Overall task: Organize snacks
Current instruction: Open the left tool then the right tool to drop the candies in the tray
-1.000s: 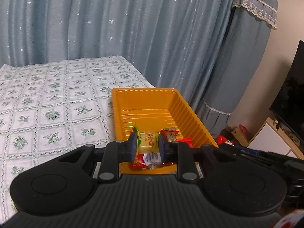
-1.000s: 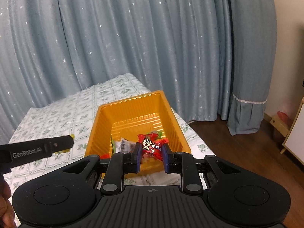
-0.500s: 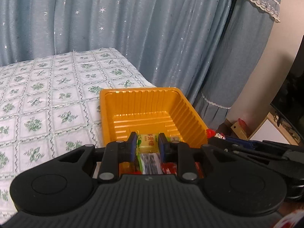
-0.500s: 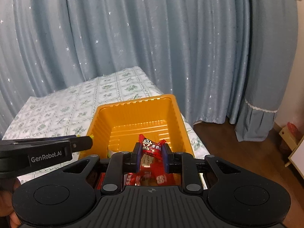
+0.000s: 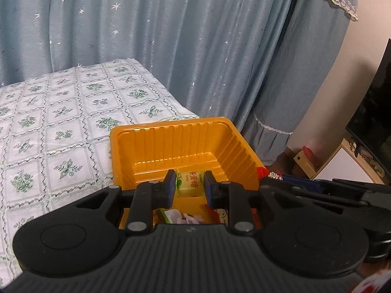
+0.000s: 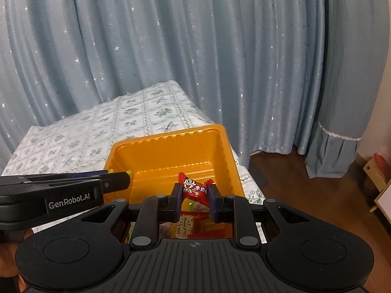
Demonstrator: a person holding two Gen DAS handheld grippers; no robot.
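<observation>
Both candies ride above the orange tray [image 5: 246,151] on the floral tablecloth [image 5: 61,127], ready to drop beside wrappers already inside. My left gripper [image 5: 190,185] pinches the pale yellow-green candy [image 5: 190,184]; my right gripper [image 6: 194,195], jaws narrow, clamps the red candy [image 6: 194,190] (cartoon face showing).

Yellow candy [image 5: 190,183], red candy [image 6: 195,190], orange tray [image 5: 171,144]

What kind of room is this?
Probably a room in a home: long blue curtains with stars, a table under a flowered tablecloth holding an orange snack tray, and a dark screen on a low cabinet.
</observation>
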